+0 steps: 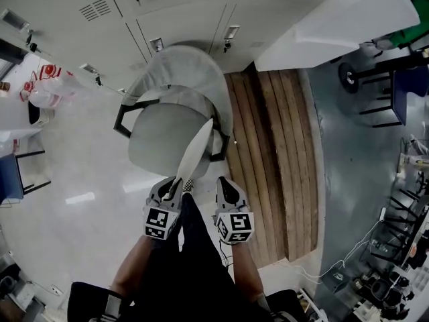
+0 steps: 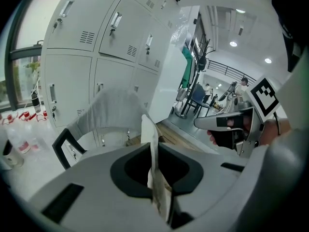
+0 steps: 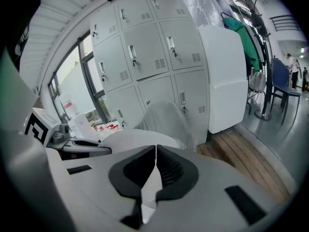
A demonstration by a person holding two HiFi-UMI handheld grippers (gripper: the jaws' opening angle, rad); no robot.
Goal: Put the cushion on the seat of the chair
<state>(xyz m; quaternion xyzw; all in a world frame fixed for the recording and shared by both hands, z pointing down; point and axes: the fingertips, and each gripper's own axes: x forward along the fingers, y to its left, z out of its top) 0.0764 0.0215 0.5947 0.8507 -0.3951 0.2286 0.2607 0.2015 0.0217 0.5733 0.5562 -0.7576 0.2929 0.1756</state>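
A grey office chair (image 1: pixel 157 139) with black armrests stands in front of me, its seat bare and its backrest (image 1: pixel 184 72) toward the lockers. My left gripper (image 1: pixel 175 183) is shut on the thin white cushion (image 1: pixel 198 146), which stands on edge and reaches out over the right side of the seat. In the left gripper view the cushion (image 2: pixel 148 129) rises from between the closed jaws of the left gripper (image 2: pixel 153 146), with the chair (image 2: pixel 113 105) behind. My right gripper (image 1: pixel 224 182) hovers just right of the cushion. Its jaws (image 3: pixel 155 149) meet at the tips, apart from the cushion, and point at the seat (image 3: pixel 130 140).
Grey lockers (image 1: pixel 167 5) stand behind the chair. A wooden platform (image 1: pixel 275 153) lies right of it, with a white cabinet (image 1: pixel 335 25) at its far end. Plastic bottles (image 1: pixel 47 86) sit far left. A blue chair (image 1: pixel 409 92) and cables (image 1: pixel 348 260) are to the right.
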